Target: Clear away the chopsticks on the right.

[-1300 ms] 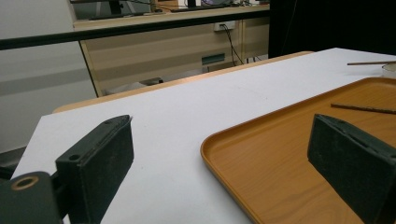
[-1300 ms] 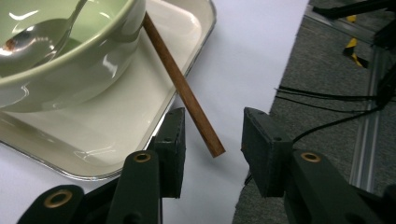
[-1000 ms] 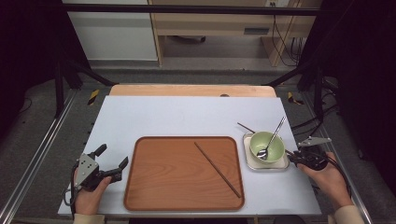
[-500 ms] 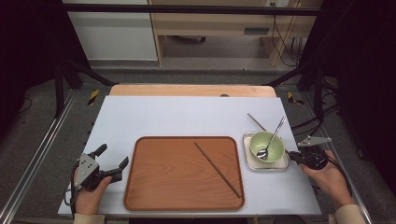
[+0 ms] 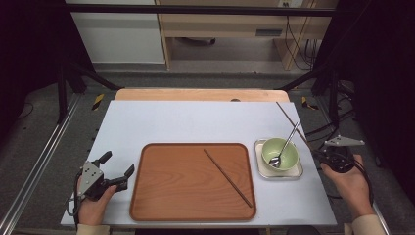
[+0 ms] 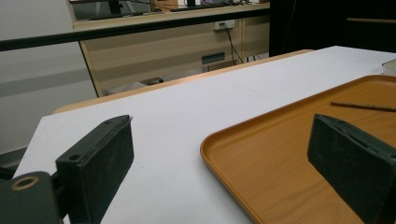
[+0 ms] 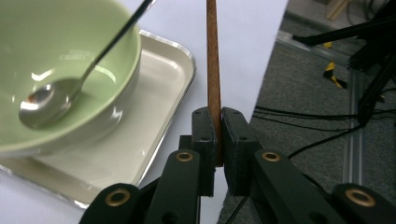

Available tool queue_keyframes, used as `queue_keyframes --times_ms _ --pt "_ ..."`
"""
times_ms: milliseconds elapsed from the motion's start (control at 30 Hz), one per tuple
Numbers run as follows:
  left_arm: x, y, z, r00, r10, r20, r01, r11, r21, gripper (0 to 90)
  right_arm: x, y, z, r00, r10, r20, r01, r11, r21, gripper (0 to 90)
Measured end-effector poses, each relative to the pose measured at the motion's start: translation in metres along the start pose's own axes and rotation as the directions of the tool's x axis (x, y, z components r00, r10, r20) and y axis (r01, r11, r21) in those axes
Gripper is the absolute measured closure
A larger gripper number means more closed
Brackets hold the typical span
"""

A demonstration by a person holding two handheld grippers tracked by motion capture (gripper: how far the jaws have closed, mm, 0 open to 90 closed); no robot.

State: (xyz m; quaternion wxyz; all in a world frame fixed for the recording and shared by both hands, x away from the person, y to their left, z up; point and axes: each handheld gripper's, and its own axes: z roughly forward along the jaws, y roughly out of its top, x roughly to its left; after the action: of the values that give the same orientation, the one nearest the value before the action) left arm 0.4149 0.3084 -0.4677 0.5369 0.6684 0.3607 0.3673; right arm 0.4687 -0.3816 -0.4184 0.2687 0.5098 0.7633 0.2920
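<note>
In the high view our right gripper [image 5: 320,157] is hard to make out against the dark floor, its jaws cut off by the bench [image 5: 195,122] edge. The right gripper view is clearer: our right gripper [image 7: 217,135] is clenched on one end of a wooden chopstick [image 7: 213,56], which runs up and out of the top of the frame. From above, that chopstick [image 5: 292,124] slants over the bench's right edge, beside the green bowl [image 5: 280,152].

Our left gripper [image 5: 113,171] rests released at the tray's left, gripping nothing.

We count two chopsticks, the second chopstick [image 5: 228,178] lying diagonally on the brown tray [image 5: 171,196]; one spoon [image 5: 284,147] in the bowl; one small metal tray [image 5: 293,174] under it.
</note>
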Motion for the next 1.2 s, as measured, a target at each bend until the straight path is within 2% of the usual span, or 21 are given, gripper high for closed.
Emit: queue_keyframes --times_ms 33,200,333,433,600,633,667,767,800,833,933,1067,1100,1133,1200 --pt "0.0 0.0 0.0 1.0 0.0 0.0 0.0 1.0 -0.001 6.8 -0.002 0.005 -0.004 0.9995 0.0 0.033 0.0 1.0 -0.006 84.6" --pt "0.0 0.001 -0.002 1.0 0.001 -0.002 -0.001 1.0 -0.003 6.8 -0.004 0.02 -0.02 0.9943 0.033 0.101 -0.027 0.998 -0.055 84.5" --pt "0.0 0.001 -0.002 1.0 0.0 -0.004 0.0 1.0 -0.004 6.8 0.0 0.03 -0.031 0.9928 0.051 0.108 -0.043 0.996 -0.08 84.5" --pt "0.0 0.001 -0.002 1.0 0.001 -0.001 -0.001 1.0 -0.004 6.8 0.012 0.044 -0.046 0.9936 0.051 0.101 -0.04 0.993 -0.115 84.5" --pt "-0.001 0.001 -0.002 1.0 0.002 -0.001 -0.002 1.0 -0.006 6.8 0.033 0.06 -0.059 0.9977 0.035 0.057 -0.027 0.99 -0.139 84.5" --pt "0.0 0.001 -0.002 1.0 0.002 -0.002 -0.002 1.0 -0.005 6.8 0.033 0.06 -0.059 0.9977 0.035 0.057 -0.027 0.99 -0.139 84.5" --pt "0.0 0.001 -0.002 1.0 0.0 -0.003 0.0 1.0 -0.006 6.8 0.044 0.067 -0.062 0.9991 0.018 0.038 -0.012 0.989 -0.146 84.5" --pt "0.0 0.001 -0.002 1.0 -0.002 -0.003 0.002 1.0 -0.009 6.8 0.063 0.076 -0.066 1.0 -0.008 -0.001 0.008 0.989 -0.151 84.5" --pt "0.0 0.001 -0.002 1.0 -0.002 -0.003 0.002 1.0 -0.009 6.8 0.063 0.076 -0.066 1.0 -0.008 -0.001 0.008 0.989 -0.151 84.5" --pt "0.0 0.001 -0.002 1.0 -0.003 -0.002 0.003 0.9999 -0.01 6.8 0.078 0.081 -0.067 0.9994 -0.022 -0.029 0.017 0.989 -0.145 84.5" --pt "0.001 0.002 -0.003 1.0 -0.004 -0.002 0.004 0.9999 -0.011 6.8 0.097 0.087 -0.065 0.9963 -0.053 -0.068 0.043 0.99 -0.135 84.5" --pt "0.001 0.002 -0.003 1.0 -0.006 -0.002 0.006 0.9998 -0.017 6.8 0.121 0.089 -0.058 0.9908 -0.066 -0.118 0.053 0.993 -0.109 84.5" --pt "0.001 0.002 -0.003 1.0 -0.006 -0.002 0.006 0.9998 -0.018 6.8 0.121 0.089 -0.058 0.9908 -0.066 -0.118 0.053 0.993 -0.109 84.5" --pt "0.002 0.002 -0.004 1.0 -0.004 -0.003 0.004 0.9998 -0.021 6.8 0.13 0.089 -0.054 0.9872 -0.09 -0.132 0.077 0.992 -0.1 84.5" --pt "0.002 0.002 -0.004 1.0 -0.005 -0.005 0.005 0.9997 -0.022 6.8 0.14 0.088 -0.05 0.9841 -0.088 -0.154 0.075 0.994 -0.084 84.5"
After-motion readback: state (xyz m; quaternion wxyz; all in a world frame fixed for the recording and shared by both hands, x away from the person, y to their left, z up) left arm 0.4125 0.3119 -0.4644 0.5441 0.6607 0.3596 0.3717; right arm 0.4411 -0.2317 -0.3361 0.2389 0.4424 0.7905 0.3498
